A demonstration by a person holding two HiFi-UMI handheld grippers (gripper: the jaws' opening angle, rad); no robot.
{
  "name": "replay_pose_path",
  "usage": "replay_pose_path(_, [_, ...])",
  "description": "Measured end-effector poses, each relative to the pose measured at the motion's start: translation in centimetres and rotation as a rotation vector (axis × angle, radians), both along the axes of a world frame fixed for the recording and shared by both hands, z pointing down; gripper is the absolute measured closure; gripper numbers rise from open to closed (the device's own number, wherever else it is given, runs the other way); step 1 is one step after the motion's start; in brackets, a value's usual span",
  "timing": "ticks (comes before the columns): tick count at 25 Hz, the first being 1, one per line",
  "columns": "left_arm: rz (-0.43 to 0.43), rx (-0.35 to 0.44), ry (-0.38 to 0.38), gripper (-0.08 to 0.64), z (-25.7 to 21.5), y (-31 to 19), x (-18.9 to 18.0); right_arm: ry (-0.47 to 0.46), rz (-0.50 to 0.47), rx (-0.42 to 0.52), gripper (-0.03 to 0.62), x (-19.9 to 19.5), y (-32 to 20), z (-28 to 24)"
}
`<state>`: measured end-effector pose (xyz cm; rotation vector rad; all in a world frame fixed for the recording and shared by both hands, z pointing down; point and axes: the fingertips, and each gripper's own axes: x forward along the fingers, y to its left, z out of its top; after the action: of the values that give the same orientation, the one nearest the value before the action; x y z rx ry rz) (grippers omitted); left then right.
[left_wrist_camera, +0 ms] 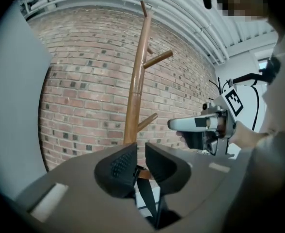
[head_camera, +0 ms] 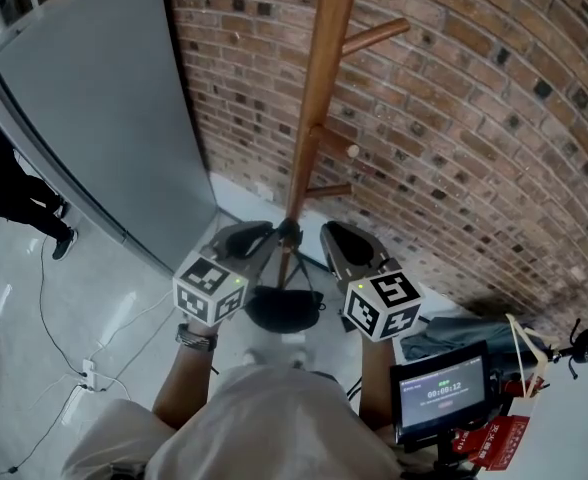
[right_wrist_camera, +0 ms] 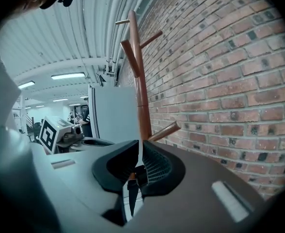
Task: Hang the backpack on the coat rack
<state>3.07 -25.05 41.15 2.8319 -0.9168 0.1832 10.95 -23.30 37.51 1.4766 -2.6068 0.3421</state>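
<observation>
Beside the coat rack (head_camera: 319, 98), left gripper (left_wrist_camera: 140, 161) and right gripper (right_wrist_camera: 138, 161) each clench a strap (left_wrist_camera: 145, 193) of the backpack (head_camera: 284, 310), whose swinging weight could tug one loose.

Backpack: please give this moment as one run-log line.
left tongs: shut on left strap | right tongs: shut on right strap | backpack: held before coat rack, not yet hung

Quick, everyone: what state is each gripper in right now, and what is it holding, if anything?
left gripper: closed on a black backpack strap.
right gripper: closed on the other black strap.
</observation>
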Motion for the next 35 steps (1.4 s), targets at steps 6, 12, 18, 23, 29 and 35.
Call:
replay_pose_path(6, [-0.027, 0.082, 0.012, 0.542, -3.2, 0.1, -0.6, -0.018, -0.002, 0.067, 0.574, -0.2, 0.4, -3.0])
replay_pose_path(12, [-0.037, 0.188, -0.019, 0.560, -6.3, 0.9, -0.9, -0.026, -0.007, 0.121, 0.591, -0.3, 0.5, -5.2])
replay_pose_path(18, [-0.047, 0.242, -0.004, 0.560, -8.3, 1.3, -1.1, -0.020, -0.013, 0.148, 0.591, -0.6, 0.8, -6.4])
replay_pose_path(23, [-0.061, 0.274, 0.001, 0.561, -9.4, 1.6, -1.3, -0.015, -0.029, 0.171, 0.592, -0.8, 1.1, -7.3])
replay_pose_path(29, [-0.076, 0.343, 0.007, 0.561, -11.2, 2.2, -1.3, -0.012, -0.039, 0.170, 0.592, -1.1, 1.2, -7.3])
replay_pose_path(35, [-0.077, 0.331, 0.006, 0.560, -11.0, 2.1, -1.4, -0.011, -0.043, 0.160, 0.592, -1.2, 1.2, -7.1])
